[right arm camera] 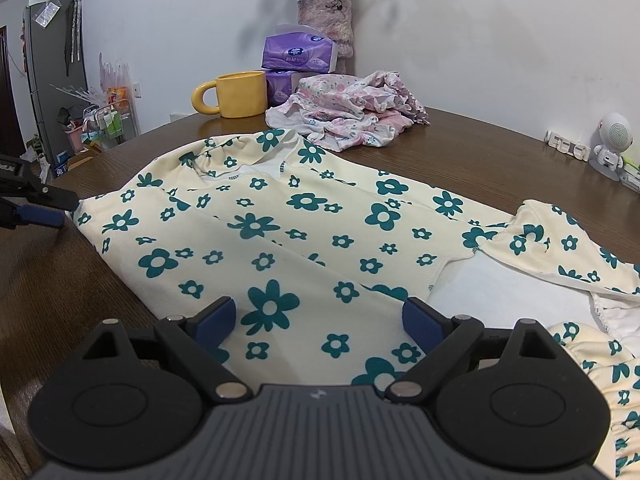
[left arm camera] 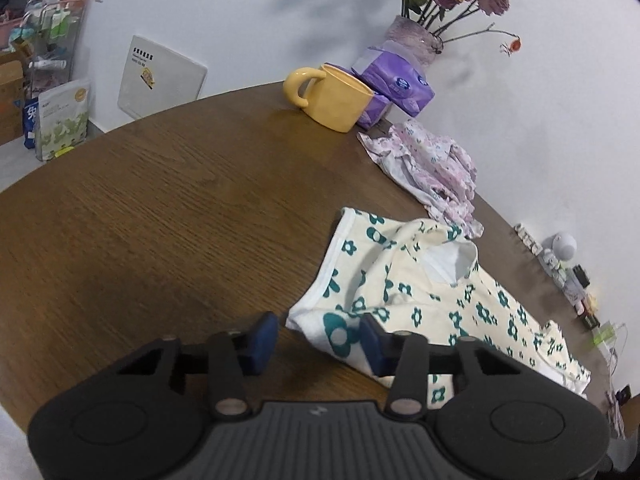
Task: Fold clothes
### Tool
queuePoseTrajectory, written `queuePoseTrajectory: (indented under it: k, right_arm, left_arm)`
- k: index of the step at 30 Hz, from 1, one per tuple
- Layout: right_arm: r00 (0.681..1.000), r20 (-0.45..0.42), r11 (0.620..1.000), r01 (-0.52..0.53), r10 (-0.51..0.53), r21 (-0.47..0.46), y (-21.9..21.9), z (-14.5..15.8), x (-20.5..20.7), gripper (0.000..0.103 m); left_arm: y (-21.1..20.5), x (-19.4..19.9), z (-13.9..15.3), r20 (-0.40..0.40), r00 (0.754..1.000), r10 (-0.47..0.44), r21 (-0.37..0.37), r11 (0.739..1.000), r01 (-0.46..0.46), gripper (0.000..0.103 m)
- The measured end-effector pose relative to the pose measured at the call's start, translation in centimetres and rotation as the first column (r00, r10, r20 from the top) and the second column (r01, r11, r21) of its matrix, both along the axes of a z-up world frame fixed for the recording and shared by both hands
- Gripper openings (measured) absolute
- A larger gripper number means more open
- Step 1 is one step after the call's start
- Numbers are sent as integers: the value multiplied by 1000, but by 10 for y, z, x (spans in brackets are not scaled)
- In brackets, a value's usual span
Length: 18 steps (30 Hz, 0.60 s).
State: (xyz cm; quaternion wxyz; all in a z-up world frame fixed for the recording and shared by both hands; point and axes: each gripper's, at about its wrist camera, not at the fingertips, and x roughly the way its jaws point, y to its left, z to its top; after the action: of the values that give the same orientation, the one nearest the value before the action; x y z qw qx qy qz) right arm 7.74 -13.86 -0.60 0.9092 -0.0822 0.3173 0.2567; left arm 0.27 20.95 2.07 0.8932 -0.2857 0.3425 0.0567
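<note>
On the brown table [left arm camera: 160, 200], near side: cream shirt [right arm camera: 280, 240] with green flowers. Spread out, a bit wrinkled, neck hole toward the far side. Right end flipped back, white inside showing.

At the left corner of the shirt: left gripper [left arm camera: 318, 332]. Fingers partly open. Shirt corner sitting between the two blue pads, close up against the right pad, with a gap at the left pad. Not pinched, nothing held.

Over the near middle of the shirt: right gripper [right arm camera: 316, 316]. Fingers wide apart. Nothing held, only cloth and green flowers between the pads. Touching the cloth or just above it: cannot tell.

Far side, by the white wall: yellow mug [left arm camera: 336, 100], handle to the left. Just behind it, two purple tissue packs [left arm camera: 396, 84], one on top of the other. Behind those, a fuzzy pink vase [left arm camera: 412, 40] with dried roses. Right of the mug, a heap of pink clothes [left arm camera: 432, 168], all crumpled, just beside the far edge of the shirt.

Far right on the table, by the wall: small white toy robot [right arm camera: 612, 140], well apart from the shirt.

Left of the table, down on the floor: bags and a wire rack full of small things, too blurry to tell more.
</note>
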Motion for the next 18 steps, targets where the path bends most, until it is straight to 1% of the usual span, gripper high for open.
queuePoseTrajectory:
  k: [1, 3, 4, 5, 6, 8, 10, 12, 14, 15, 18]
  right_arm:
    - [1000, 0, 1000, 0, 0, 0, 0, 0, 0, 92]
    - [1000, 1, 1000, 1, -1, -1, 0, 0, 0, 92]
    - [1000, 1, 1000, 2, -2, -1, 0, 0, 0, 93]
    - [1000, 0, 1000, 2, -2, -2, 0, 0, 0, 93]
    - [1000, 0, 1000, 3, -3, -2, 0, 0, 0, 93]
    - [1000, 0, 1000, 4, -4, -2, 0, 0, 0, 93]
    - [1000, 0, 1000, 4, -4, -2, 0, 0, 0, 93]
    - [1000, 0, 1000, 5, -5, -2, 0, 0, 0, 93]
    - [1000, 0, 1000, 5, -5, -2, 0, 0, 0, 93]
    - [1000, 0, 1000, 5, -5, -2, 1, 0, 0, 93]
    - [1000, 0, 1000, 6, -6, -2, 1, 0, 0, 93]
  left_arm:
    - [-1, 1, -1, 0, 1000, 0, 0, 1000, 0, 27]
    - [-3, 3, -4, 4, 1000, -1, 8, 1000, 1, 21]
    - [-4, 3, -4, 6, 1000, -1, 9, 1000, 1, 17]
    - [-5, 3, -5, 8, 1000, -2, 11, 1000, 2, 15]
    - [-7, 4, -5, 10, 1000, -3, 18, 1000, 2, 15]
    - [-14, 4, -1, 18, 1000, -10, 84, 996, 9, 14]
    - [-22, 4, 4, 24, 999, -26, 155, 988, 22, 13]
    - [-27, 5, 7, 24, 999, -37, 206, 978, 31, 13]
    - [-29, 6, 7, 19, 999, -39, 230, 973, 33, 13]
    - [-28, 6, 5, 13, 999, -38, 230, 973, 34, 13]
    - [-24, 8, 1, 6, 999, -32, 208, 978, 30, 13]
